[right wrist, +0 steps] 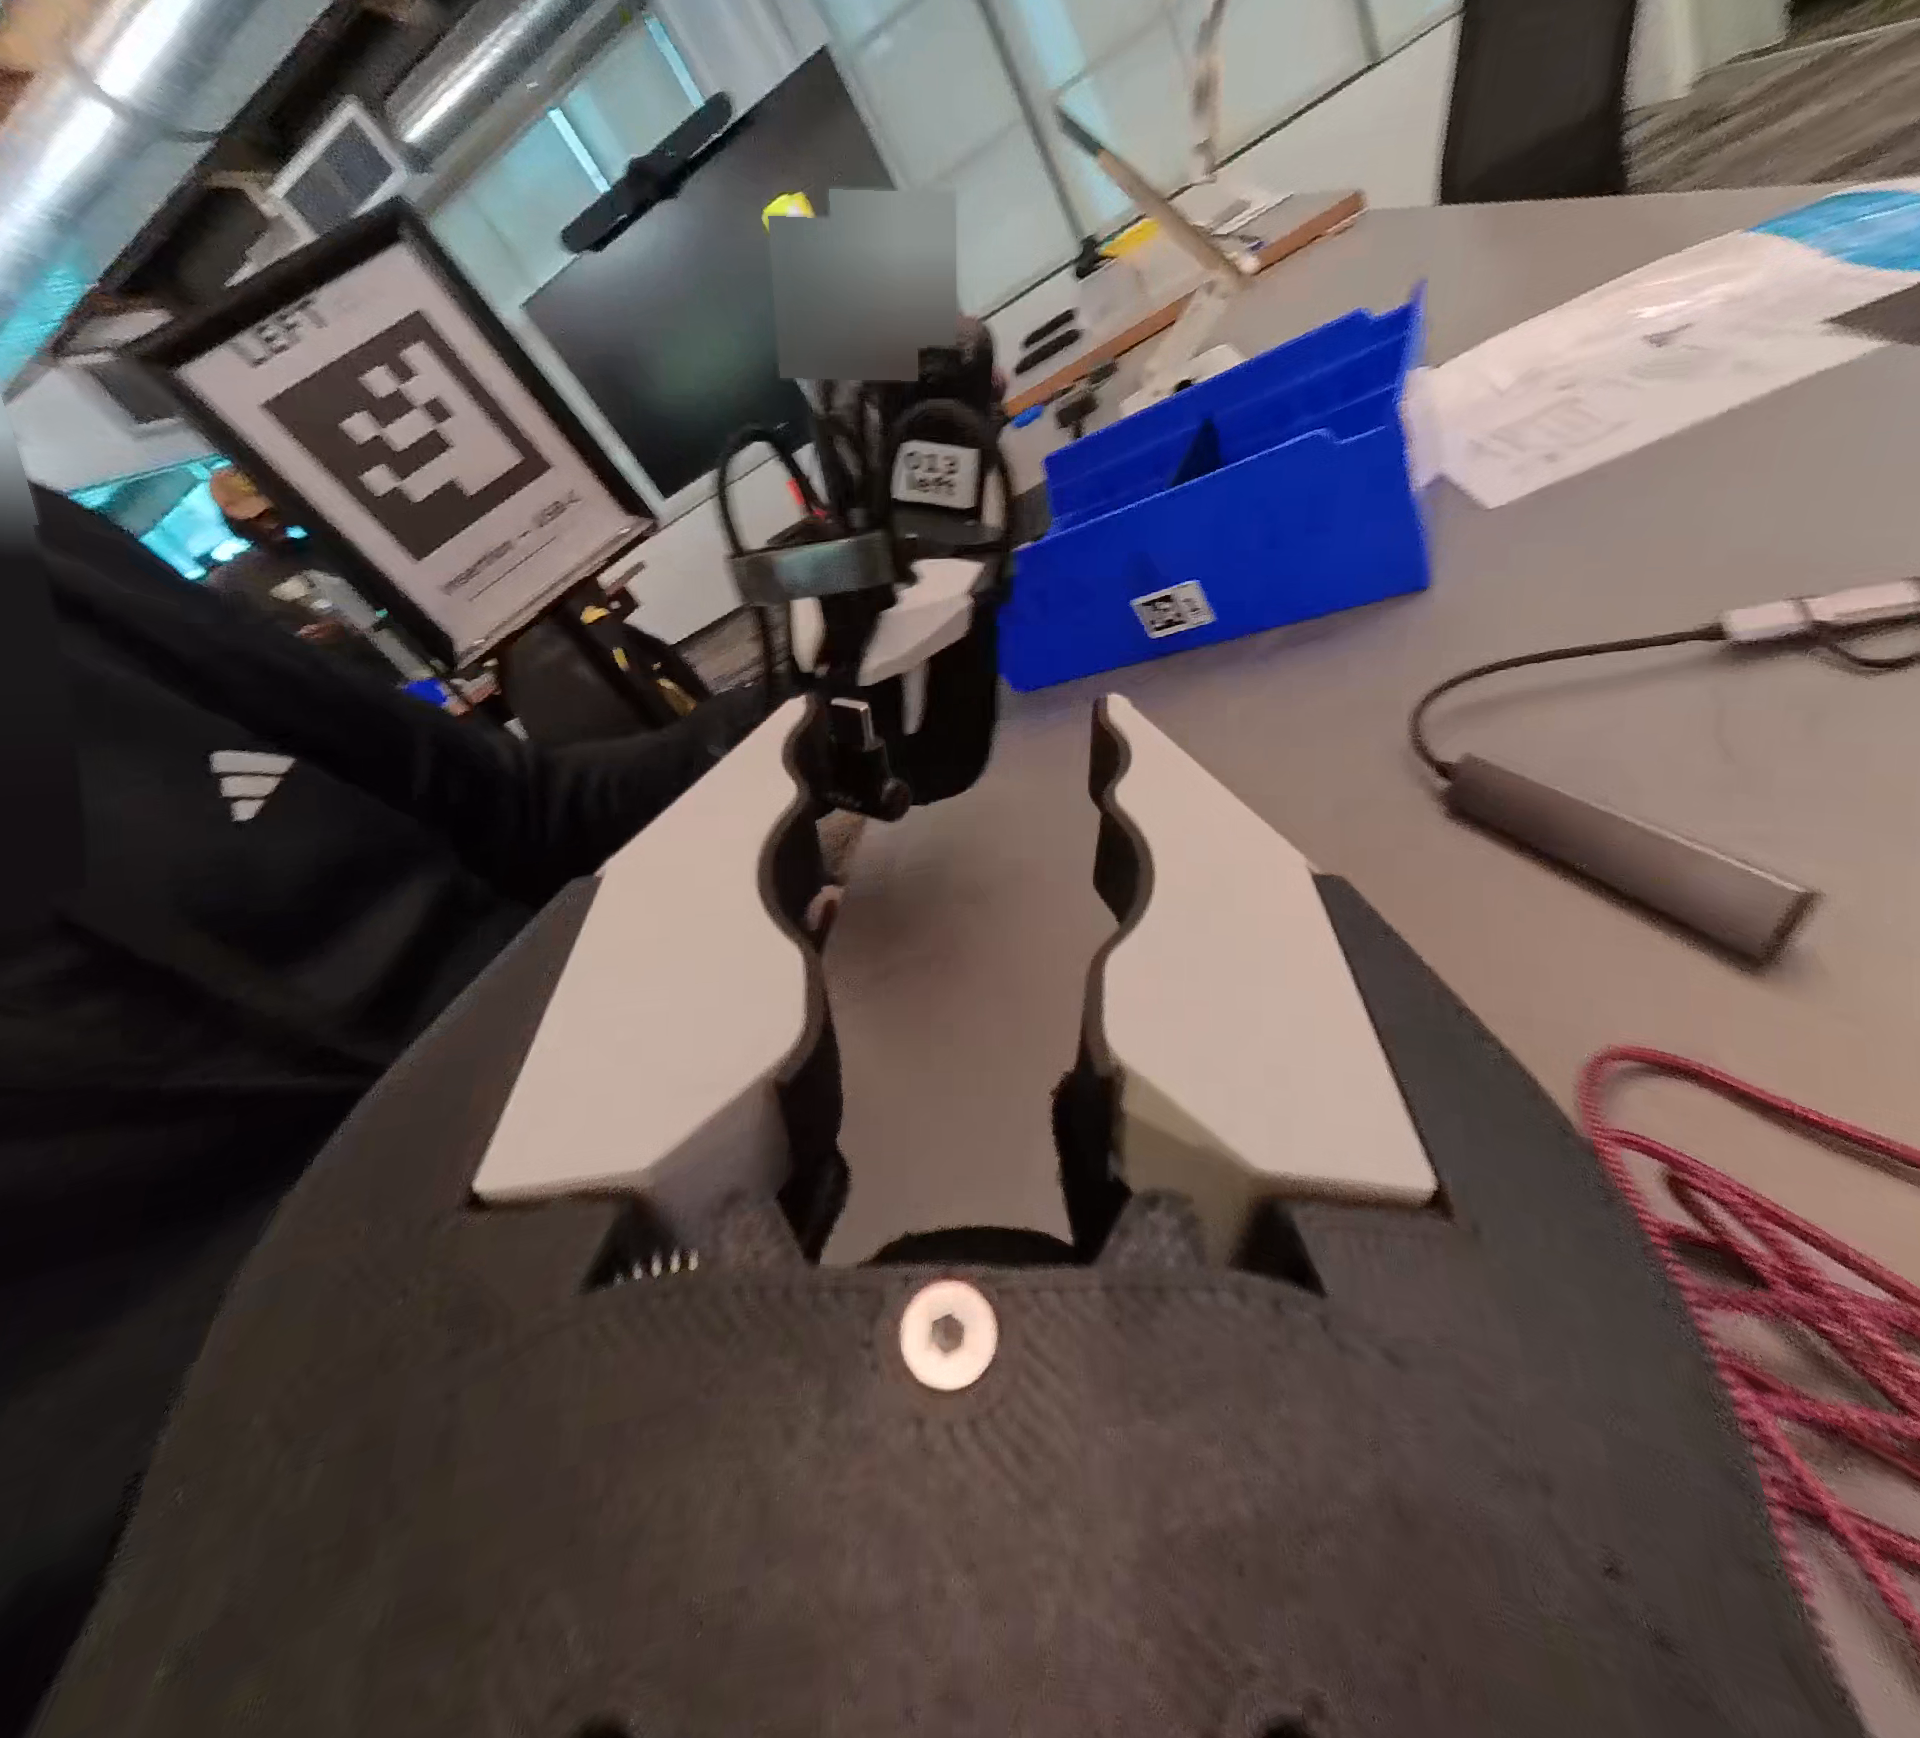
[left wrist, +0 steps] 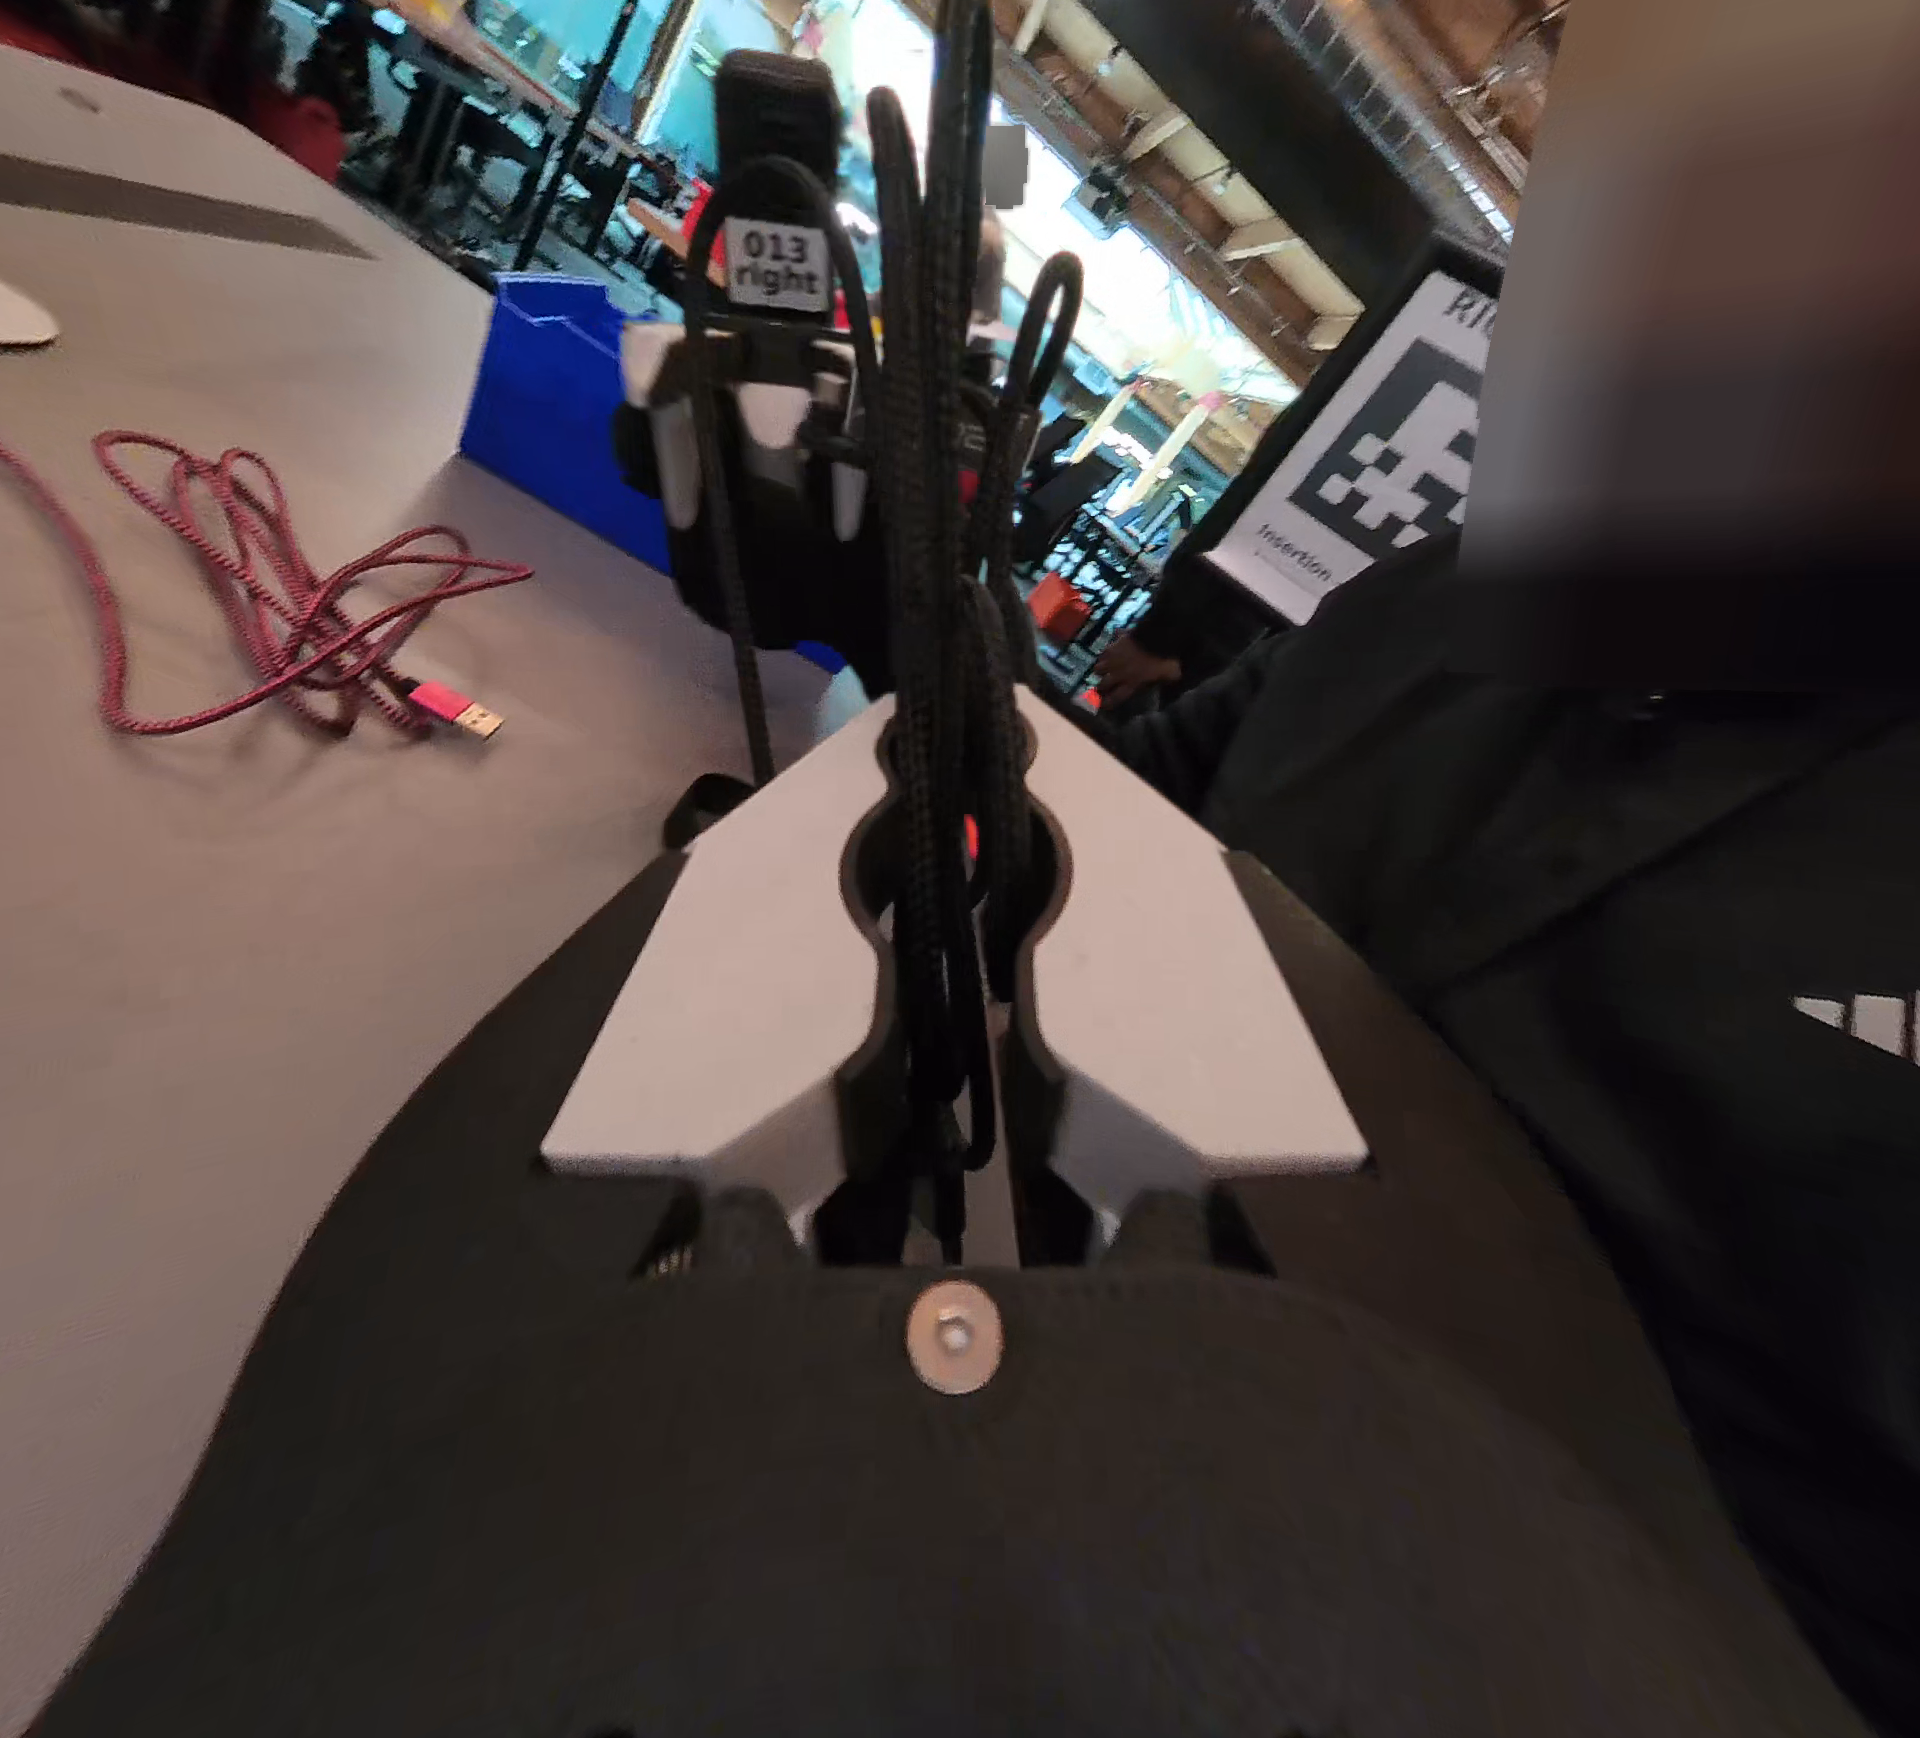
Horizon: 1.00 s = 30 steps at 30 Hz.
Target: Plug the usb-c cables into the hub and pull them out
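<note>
On the grey table (right wrist: 1299, 753) the dark grey hub (right wrist: 1621, 847) is lying right of our spread, empty right gripper (right wrist: 951, 732). We are pinching the bundled black usb-c cable (left wrist: 951, 483) in the left gripper (left wrist: 956, 732); its plug (right wrist: 857, 717) is dangling, so we should be gripping just behind that plug before aligning it.

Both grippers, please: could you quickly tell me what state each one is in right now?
Left gripper: tongs shut on the bundled black cable.
Right gripper: tongs open, holding nothing.
</note>
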Available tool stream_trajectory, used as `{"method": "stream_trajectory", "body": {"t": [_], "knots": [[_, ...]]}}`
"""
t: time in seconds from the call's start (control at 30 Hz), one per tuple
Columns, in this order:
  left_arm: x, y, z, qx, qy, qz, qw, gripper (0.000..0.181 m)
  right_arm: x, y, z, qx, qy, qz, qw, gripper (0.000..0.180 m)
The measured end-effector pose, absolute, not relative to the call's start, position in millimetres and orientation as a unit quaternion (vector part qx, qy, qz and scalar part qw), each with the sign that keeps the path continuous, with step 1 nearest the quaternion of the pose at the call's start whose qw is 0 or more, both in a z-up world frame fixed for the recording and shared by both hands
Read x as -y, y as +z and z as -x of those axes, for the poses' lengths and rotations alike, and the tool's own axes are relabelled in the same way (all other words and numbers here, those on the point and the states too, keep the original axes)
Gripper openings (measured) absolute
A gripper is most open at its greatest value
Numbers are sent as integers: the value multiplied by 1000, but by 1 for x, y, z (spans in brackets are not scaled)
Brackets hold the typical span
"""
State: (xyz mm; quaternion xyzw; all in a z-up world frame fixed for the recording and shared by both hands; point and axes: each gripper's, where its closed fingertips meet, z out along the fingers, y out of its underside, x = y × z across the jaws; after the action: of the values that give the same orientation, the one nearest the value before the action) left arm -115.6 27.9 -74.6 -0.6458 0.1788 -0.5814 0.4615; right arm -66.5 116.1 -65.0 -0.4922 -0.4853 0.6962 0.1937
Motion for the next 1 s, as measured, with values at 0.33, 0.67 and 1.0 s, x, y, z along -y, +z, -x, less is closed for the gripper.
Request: {"method": "stream_trajectory", "body": {"t": [0.33,0.67,1.0], "knots": [[-19,-44,114,-204,-644,558,482,11,-156,-39,59,362,808,434,166,47],[-18,-50,71,-245,-703,527,409,11,-58,-36,85,563,737,325,182,96],[-34,-81,51,-203,-734,579,291,25,-33,-34,95,556,777,267,125,11]]}}
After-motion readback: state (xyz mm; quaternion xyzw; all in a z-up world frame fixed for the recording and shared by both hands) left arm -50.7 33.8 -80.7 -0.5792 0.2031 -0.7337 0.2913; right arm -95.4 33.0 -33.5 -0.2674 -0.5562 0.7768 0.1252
